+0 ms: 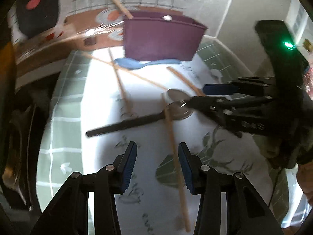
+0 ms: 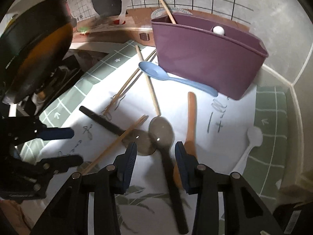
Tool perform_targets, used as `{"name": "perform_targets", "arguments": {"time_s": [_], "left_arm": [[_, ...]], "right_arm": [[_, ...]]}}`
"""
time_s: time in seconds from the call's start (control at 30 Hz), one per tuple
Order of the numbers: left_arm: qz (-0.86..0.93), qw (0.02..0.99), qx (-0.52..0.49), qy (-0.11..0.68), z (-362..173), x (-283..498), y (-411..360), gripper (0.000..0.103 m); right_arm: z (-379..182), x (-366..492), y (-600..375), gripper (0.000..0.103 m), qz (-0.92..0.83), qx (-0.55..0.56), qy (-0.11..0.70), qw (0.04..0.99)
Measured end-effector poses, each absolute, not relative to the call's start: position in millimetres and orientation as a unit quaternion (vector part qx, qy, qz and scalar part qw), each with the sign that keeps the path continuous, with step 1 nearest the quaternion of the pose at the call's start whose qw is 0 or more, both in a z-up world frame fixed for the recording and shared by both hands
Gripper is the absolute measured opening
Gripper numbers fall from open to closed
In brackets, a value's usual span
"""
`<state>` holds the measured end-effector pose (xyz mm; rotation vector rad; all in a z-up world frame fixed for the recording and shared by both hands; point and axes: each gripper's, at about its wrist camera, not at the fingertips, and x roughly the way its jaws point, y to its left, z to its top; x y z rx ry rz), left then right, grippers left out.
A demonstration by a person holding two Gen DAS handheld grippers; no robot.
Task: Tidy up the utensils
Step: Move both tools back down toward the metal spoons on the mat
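While the purple caddy stands at twelve o'clock, it holds a wooden stick and a white ball-ended utensil. Both hand-held grippers, left and right, are spread, pinching nothing.

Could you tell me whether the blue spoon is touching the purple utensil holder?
Cannot tell: in the right wrist view the blue spoon lies along the purple utensil holder base, no clear gap.

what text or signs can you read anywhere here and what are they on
No readable words.
Mat: white arrow marks, no letters.
White sheet: handwritten scribbles, too blurred to read.
Purple holder: no label visible.
Left gripper: small white print on its body, too small to read.
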<state>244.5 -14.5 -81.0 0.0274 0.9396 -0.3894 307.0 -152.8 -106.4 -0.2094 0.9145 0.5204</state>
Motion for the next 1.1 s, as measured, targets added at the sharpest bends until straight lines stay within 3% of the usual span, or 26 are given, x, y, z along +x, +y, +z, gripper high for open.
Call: {"name": "perform_targets", "arguments": {"time_s": [0.3,0.4,0.9,0.97,1.1], "left_arm": [[-0.228,0.859,0.061,0.454,-77,291,-41,0.045],[-0.232,0.853,0.076,0.461,-78,302,-46,0.045],[-0.208,0.838,0.153,0.481,-97,321,-81,0.045],[-0.208,0.839,0.143,0.482,-97,322,-81,0.041],[-0.206,0.844,0.112,0.482,-97,321,-77,0.018]], "right_arm": [[-125,331,-178,0.038,0.198,-0.082,0.477,0.852],[-128,324,-184,0.026,0.187,-0.088,0.478,0.854],[-122,307,-218,0.026,0.147,-0.054,0.476,0.865],[-122,306,-218,0.026,0.146,-0.05,0.476,0.866],[-123,304,-215,0.026,0.142,-0.042,0.477,0.866]]}}
